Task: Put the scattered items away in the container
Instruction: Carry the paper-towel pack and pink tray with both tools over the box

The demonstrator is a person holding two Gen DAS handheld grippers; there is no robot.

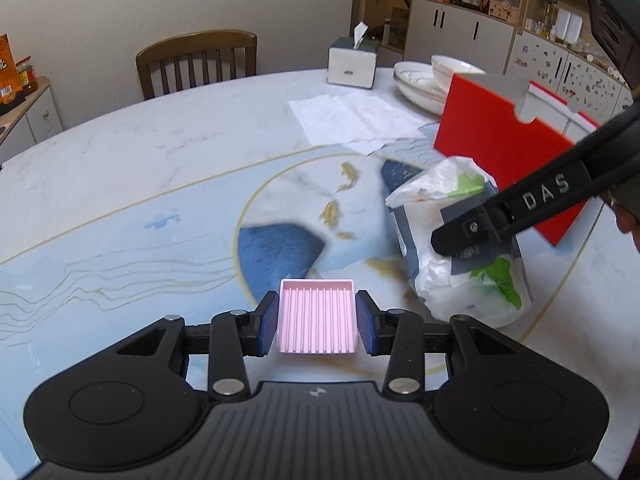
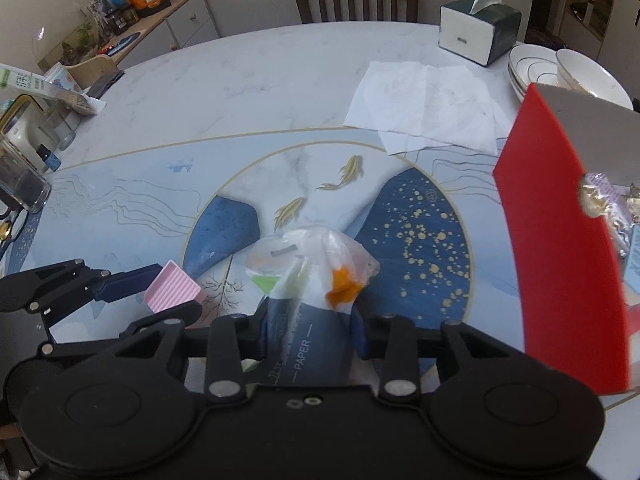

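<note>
My left claw is pinching a pink ribbed tray by its two side walls, blue pads pressed flat against it, and the tray hangs clear above the bench. From the right wrist view the same tray shows low on the left, tilted, with the left claw clamped on it.

My right claw is closed on a plastic-wrapped pack of paper tissues (the word PAPER reads along its dark blue wrapper), squeezing it near its lower end. In the left view that pack sits just right of centre with the right claw gripping its side; whether it touches the bench I cannot tell.

The red container stands just behind the pack at the right, its grey inner wall showing above the rim. Through the right view, the container already has some wrapped items visible past its edge.

Further back lie flat white paper napkins, a tissue box and stacked white bowls.
</note>
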